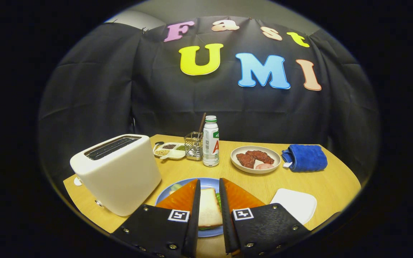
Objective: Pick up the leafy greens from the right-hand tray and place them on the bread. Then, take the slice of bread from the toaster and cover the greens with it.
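Gripper view: the gripper [209, 200] stands parted above the blue plate [206, 183], its fingers flanking a bread slice [209, 209] without visibly pressing it. Green edges [218, 197] show beneath the slice. The toaster [117, 172] slot and white tray [296, 203] look bare. Risk: withdrawing carelessly could drag the slice askew.

A black cloth [206, 104] hangs as the back wall, draped in soft folds and creases, and closes off the whole far side behind the tabletop [321, 182]. Above the cloth's upper edge a strip of pale grey wall [192, 9] shows. The tabletop is light wood with a smooth yellowish surface and a straight far edge that meets the cloth. The light is even and falls from above, leaving only faint shadows on the wood.
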The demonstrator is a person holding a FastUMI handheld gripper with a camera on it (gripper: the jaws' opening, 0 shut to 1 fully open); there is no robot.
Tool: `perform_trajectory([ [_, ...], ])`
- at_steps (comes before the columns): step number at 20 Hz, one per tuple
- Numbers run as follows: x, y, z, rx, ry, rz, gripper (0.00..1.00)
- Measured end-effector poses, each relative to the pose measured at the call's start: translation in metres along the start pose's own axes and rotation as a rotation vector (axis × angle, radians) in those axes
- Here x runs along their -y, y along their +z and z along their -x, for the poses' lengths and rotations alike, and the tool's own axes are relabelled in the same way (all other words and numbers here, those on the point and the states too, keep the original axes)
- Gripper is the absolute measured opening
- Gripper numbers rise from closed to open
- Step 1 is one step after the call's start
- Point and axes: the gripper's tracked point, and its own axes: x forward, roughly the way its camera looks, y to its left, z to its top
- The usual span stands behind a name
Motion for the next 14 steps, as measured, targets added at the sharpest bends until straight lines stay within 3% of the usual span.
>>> perform_trajectory([
  [14,0.084,-0.002,0.017,0.084,-0.053,-0.024,0.30],
])
